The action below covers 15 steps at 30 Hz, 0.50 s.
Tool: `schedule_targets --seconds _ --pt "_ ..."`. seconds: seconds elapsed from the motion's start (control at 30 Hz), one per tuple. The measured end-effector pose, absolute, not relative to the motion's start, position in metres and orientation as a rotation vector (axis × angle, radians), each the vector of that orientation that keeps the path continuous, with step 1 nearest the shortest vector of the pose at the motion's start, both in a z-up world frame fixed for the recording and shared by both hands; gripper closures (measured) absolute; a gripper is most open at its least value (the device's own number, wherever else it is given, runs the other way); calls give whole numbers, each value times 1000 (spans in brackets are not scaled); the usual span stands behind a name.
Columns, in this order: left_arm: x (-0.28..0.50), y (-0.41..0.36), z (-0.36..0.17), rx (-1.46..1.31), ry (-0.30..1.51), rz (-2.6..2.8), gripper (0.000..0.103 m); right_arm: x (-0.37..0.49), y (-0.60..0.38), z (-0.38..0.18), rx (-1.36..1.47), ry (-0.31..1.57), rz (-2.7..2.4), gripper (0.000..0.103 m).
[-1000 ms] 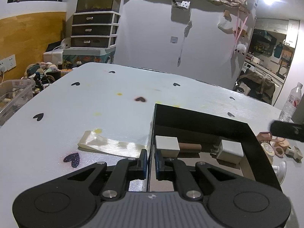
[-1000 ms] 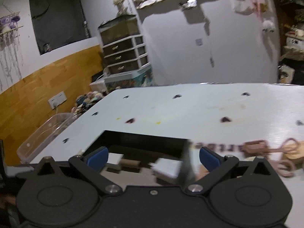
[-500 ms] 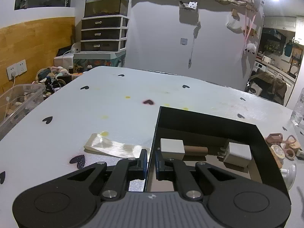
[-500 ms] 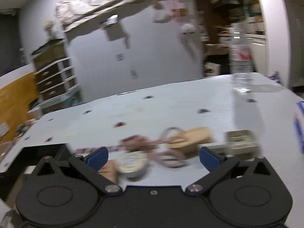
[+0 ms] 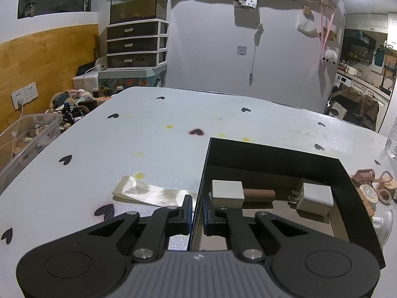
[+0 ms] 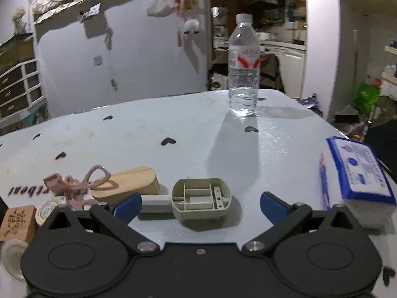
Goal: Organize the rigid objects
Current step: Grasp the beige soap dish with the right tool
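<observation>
My left gripper (image 5: 197, 209) is shut on the near left wall of a black box (image 5: 273, 152). Inside the box lie a grey block (image 5: 227, 193), a brown cylinder (image 5: 259, 195) and a white plug block (image 5: 314, 198). My right gripper (image 6: 199, 202) is open and empty, its fingers either side of a grey plastic housing (image 6: 201, 201) with a white stem. Left of it lie a wooden oval block (image 6: 129, 183), pink scissors-like clips (image 6: 74, 183), a small round tin (image 6: 48, 207) and a stamped wooden block (image 6: 16, 222).
A water bottle (image 6: 244, 67) stands at the table's far side. A blue wipes pack (image 6: 359, 170) lies at the right edge. A clear film strip (image 5: 151, 193) lies left of the box. A clear bin (image 5: 24, 139) sits beyond the left edge.
My right gripper has swung right, away from the black box, and now faces the loose objects and the bottle. The left gripper still holds the box wall.
</observation>
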State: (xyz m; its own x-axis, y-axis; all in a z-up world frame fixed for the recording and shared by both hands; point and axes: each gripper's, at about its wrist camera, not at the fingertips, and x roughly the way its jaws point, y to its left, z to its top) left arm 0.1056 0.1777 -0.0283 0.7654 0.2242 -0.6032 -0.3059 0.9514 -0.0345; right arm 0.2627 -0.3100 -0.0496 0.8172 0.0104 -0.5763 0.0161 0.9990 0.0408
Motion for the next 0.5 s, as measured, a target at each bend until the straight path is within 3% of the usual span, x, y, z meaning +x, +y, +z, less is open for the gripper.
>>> schedule_targets --seconds 0.1,0.27,0.5 --pt "106 178 -28 -131 638 288 95 274 -315 -54 16 636 34 3" --pt "106 177 -29 -121 641 285 95 287 -321 -63 9 677 85 19" --pt "106 178 -29 -125 640 284 95 293 -328 -69 40 697 145 27"
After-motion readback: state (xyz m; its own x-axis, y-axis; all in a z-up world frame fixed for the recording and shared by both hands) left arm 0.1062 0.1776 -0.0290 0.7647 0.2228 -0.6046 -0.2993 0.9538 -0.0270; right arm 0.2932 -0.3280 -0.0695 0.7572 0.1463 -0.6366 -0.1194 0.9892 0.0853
